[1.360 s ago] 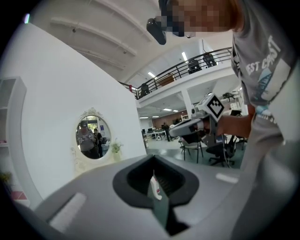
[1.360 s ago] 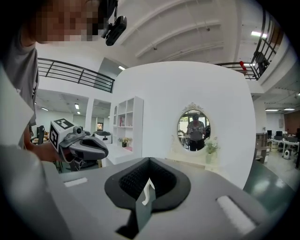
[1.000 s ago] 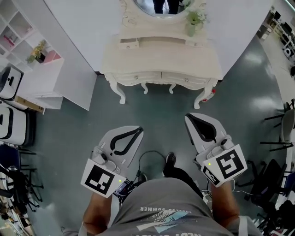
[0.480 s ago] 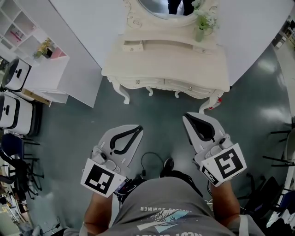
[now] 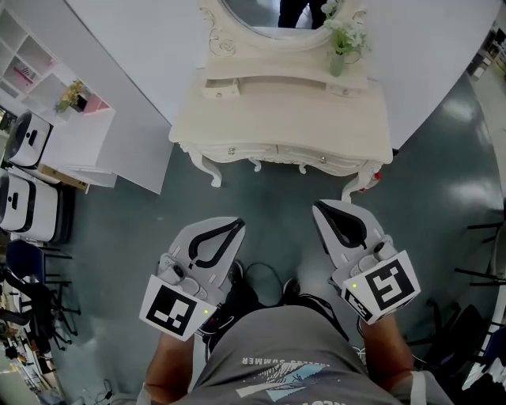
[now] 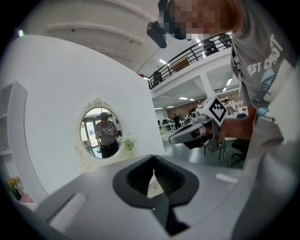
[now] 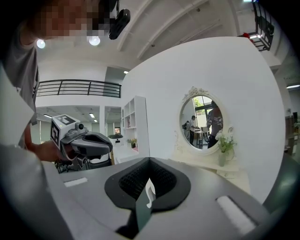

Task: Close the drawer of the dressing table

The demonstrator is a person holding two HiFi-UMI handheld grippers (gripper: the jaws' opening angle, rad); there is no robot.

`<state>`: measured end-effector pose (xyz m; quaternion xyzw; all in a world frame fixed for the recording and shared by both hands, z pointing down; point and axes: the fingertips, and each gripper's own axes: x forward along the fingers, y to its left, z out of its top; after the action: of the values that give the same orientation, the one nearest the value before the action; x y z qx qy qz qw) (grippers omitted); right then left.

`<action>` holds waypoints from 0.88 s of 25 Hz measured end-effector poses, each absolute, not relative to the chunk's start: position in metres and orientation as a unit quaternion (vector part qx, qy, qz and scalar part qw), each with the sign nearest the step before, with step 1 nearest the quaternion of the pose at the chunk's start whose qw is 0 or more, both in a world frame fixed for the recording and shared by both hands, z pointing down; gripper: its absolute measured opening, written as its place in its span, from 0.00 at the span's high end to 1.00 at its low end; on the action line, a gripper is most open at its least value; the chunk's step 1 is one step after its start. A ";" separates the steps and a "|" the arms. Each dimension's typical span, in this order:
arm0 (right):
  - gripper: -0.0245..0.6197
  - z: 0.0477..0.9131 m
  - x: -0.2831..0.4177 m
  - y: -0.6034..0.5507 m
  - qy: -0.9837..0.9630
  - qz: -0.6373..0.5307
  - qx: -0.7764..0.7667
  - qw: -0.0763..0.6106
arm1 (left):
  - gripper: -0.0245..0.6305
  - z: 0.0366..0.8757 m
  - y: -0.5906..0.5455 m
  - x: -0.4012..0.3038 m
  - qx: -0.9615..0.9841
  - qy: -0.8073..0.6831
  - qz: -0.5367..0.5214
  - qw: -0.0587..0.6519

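Observation:
The cream dressing table [image 5: 281,119] stands against the white wall at the top of the head view, with an oval mirror [image 5: 265,9] and a vase of flowers [image 5: 338,49]. On its top, the small left drawer [image 5: 220,86] juts out slightly; a matching one [image 5: 341,89] sits at the right. Two front drawers show knobs [image 5: 231,150]. My left gripper [image 5: 239,222] and right gripper [image 5: 318,206] hover over the floor, short of the table, both shut and holding nothing. The left gripper [image 6: 153,158] and the right gripper [image 7: 149,161] each point towards the table.
A white shelf unit [image 5: 55,103] and white-and-black appliances [image 5: 24,210] stand at the left. Dark chairs [image 5: 482,261] line the right edge. A black cable [image 5: 265,273] lies on the grey floor by my feet. A red object [image 5: 371,176] sits beside the table's right leg.
The dressing table has drawn nearer and shifted slightly right in the head view as both grippers advanced towards it together. Both stayed shut.

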<state>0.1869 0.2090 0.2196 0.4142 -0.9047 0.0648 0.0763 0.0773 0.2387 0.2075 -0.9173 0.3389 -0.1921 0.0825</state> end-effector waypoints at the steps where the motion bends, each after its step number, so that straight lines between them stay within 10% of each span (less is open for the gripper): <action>1: 0.96 0.220 0.187 0.207 -0.902 0.066 0.419 0.079 | 0.96 0.207 0.234 0.077 -0.920 0.333 -0.191 0.084; 22: 0.96 0.209 0.148 0.088 -0.801 0.083 0.582 0.107 | 0.96 0.194 0.061 0.045 -0.975 0.140 -0.127 0.118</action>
<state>0.1481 0.0876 0.2088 0.5824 -0.8015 0.0834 0.1073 0.0453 0.0615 0.1940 -0.9749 0.1399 -0.1273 0.1177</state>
